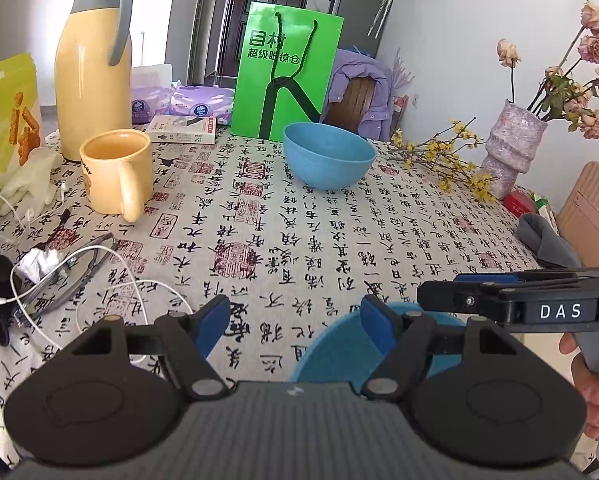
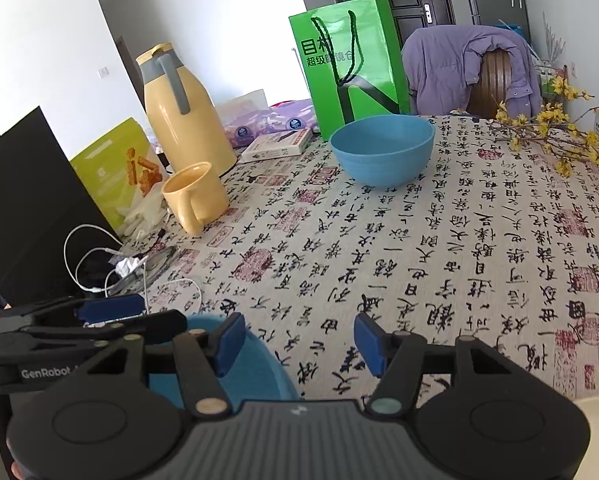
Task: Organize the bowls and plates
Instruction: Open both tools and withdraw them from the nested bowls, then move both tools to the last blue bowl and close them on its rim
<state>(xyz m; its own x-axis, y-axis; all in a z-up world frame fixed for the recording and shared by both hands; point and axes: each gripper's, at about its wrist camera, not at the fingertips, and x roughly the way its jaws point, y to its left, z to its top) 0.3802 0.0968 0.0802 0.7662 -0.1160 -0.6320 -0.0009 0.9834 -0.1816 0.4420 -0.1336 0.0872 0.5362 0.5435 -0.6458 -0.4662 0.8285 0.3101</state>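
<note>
A blue bowl [image 1: 328, 156] stands upright far across the table, in front of the green bag; it also shows in the right wrist view [image 2: 383, 150]. A second blue bowl [image 1: 335, 354] sits at the near edge, under both grippers; it also shows in the right wrist view [image 2: 255, 364]. My left gripper [image 1: 293, 320] is open and empty, its right finger over this bowl's rim. My right gripper [image 2: 299, 342] is open and empty, its left finger over the same bowl. Each gripper shows from the side in the other's view.
A yellow mug [image 1: 117, 172] and a yellow thermos [image 1: 93, 64] stand at the left. A green paper bag [image 1: 285, 72], a small box [image 1: 183, 130] and tissue packs sit at the back. Glasses and white cables [image 1: 71, 276] lie near left. A vase [image 1: 509, 148] and yellow flower branches lie right.
</note>
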